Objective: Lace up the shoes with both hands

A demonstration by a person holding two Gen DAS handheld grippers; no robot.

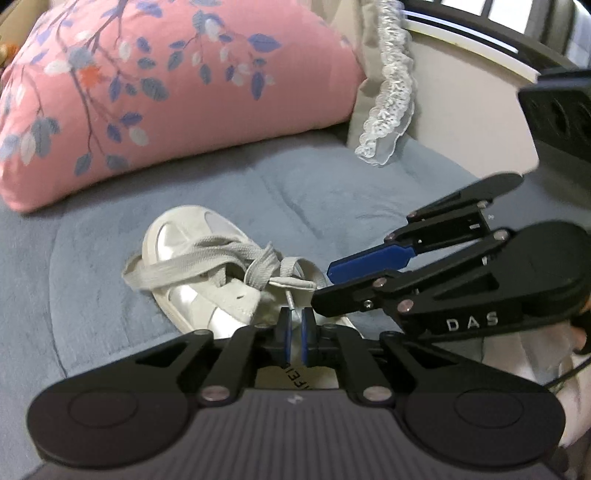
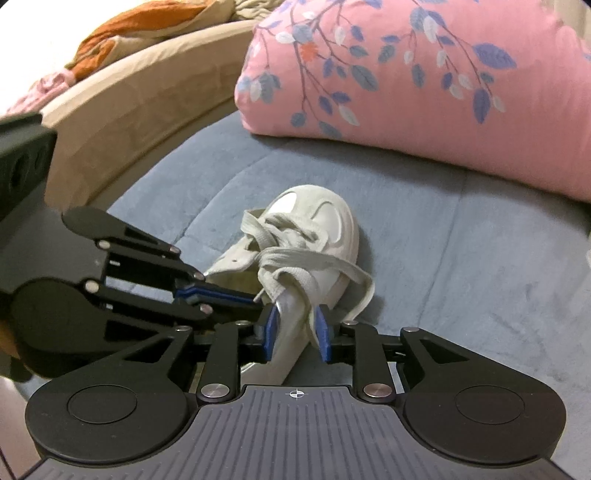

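Note:
A white and silver sneaker lies on a blue-grey blanket, toe pointing away from me. Its flat grey laces are loosely tangled over the tongue. My left gripper is shut on the thin tip of one lace, just above the shoe's opening; in the right wrist view it comes in from the left. My right gripper stands open, with a lace strand and the shoe's side between its blue pads. In the left wrist view it reaches in from the right, close to my left fingertips.
A pink floral pillow lies behind the shoe. A lace-trimmed cushion and a white bed frame stand at the back right. Beige bedding with an orange cloth rises on the left. The blanket spreads around the shoe.

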